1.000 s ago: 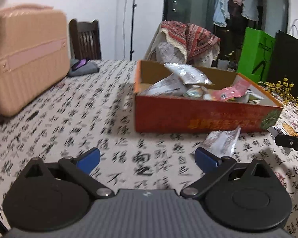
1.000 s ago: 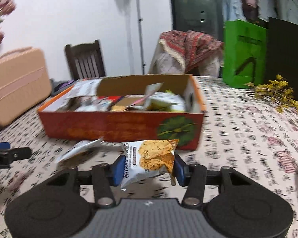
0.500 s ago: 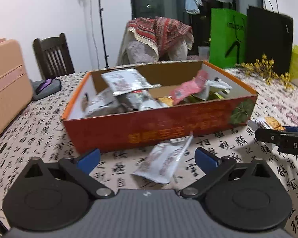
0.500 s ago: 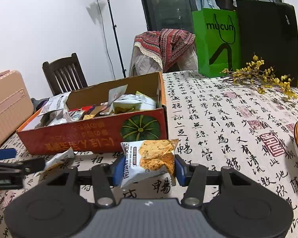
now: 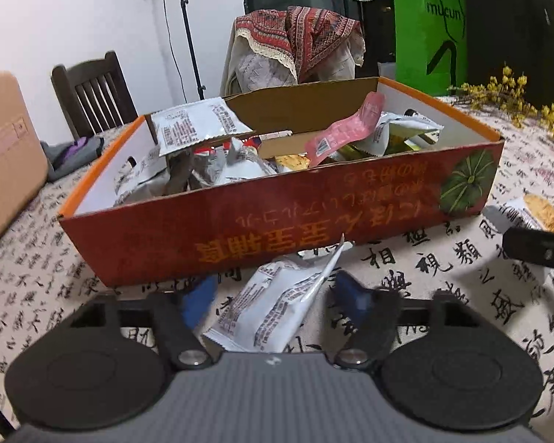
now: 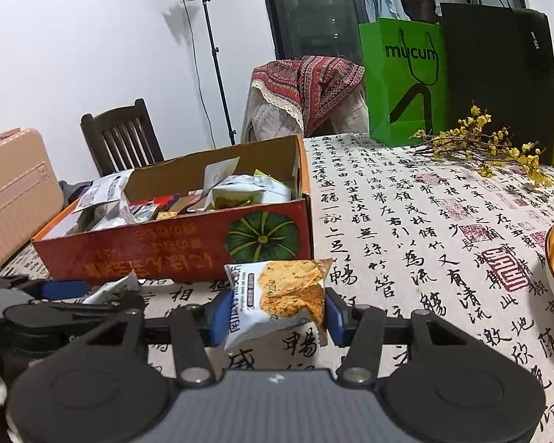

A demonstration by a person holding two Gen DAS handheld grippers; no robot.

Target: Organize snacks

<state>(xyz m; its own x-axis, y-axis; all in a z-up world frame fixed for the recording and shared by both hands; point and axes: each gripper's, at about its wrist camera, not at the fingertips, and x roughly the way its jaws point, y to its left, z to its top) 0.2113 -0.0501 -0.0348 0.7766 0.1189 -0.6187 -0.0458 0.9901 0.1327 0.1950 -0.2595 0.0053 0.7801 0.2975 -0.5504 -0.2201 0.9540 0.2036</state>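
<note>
Patience on the left side first. Left gripper (image 5: 273, 293) low over the tabletop (image 5: 443, 280), closing at this moment with the silver packet (image 5: 266, 313) lying between the jaws, just in front of the near wall of the box. No firm press on the foil visible yet, pads blurred. Finish the squeeze before any lift. Bite across the body of the packet rather than the raised corner flap sticking up toward the box, a thin foil edge being likely to slip free. Once clamped, lift straight up and clear of the orange rim, to avoid dragging foil against cardboard.

Centre: orange cardboard box (image 5: 277, 229), open-topped and already heaped with packets, fullest at its left end and toward its right rear. Aim for the barer patch of cardboard floor near the middle. Release low, to prevent bounce-out and to spare the packets leaning on the walls.

Right side: right gripper (image 6: 275, 312) clenched on the cracker packet (image 6: 284, 291), gripped by both side edges, just in front of the pumpkin-printed corner of the box. Hold that clamp steady and no tighter, for fear of crushing the crackers. Bring one packet over the rim at a time, probably the right one during the left squeeze, to avoid a collision between the two grippers, near each other in front of the box.
</note>
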